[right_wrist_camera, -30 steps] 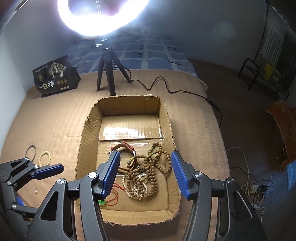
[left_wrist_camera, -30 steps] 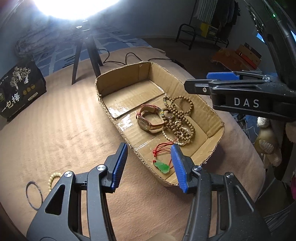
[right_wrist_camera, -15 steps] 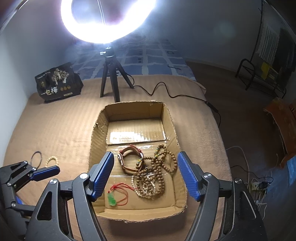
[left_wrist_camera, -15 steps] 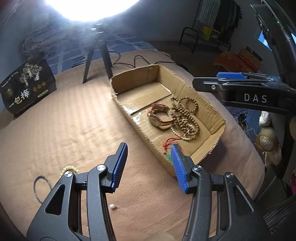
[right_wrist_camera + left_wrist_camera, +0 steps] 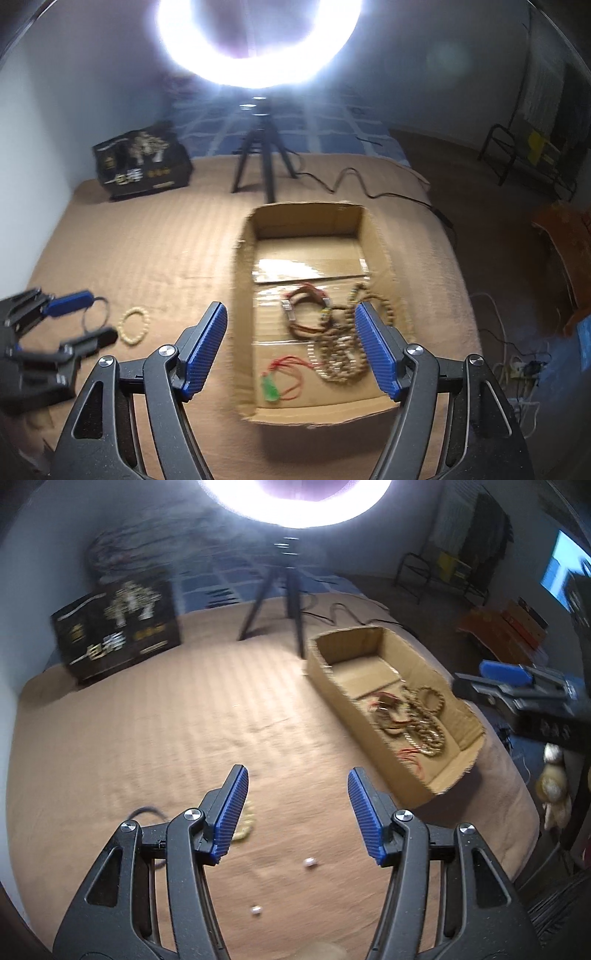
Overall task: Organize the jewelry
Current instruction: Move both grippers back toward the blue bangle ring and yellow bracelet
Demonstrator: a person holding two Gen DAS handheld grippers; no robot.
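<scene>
Most of the jewelry already lay in the cardboard box (image 5: pixel 310 236): a watch (image 5: pixel 304 308), a heap of wooden bead strings (image 5: pixel 341 354) and a green pendant on red cord (image 5: pixel 271 387). The step in hand looked like fetching the pieces left out on the bed (image 5: pixel 147 720). A pale bead bracelet (image 5: pixel 135 326) and a thin dark ring (image 5: pixel 96 314) lay well apart from the box, to its left, and two small white beads (image 5: pixel 309 863) sat loose on the cover, though blur made them hard to judge.

The left hand-held gripper (image 5: pixel 297 812) hung above the bed near the bracelet, its blue pads spread wide and holding nothing. The next move probably called for lowering it so the pads straddled the bracelet's edge, then closing gently.

The right hand-held gripper (image 5: pixel 290 349) hovered over the near end of the box, its pads likewise wide apart and touching nothing.
</scene>
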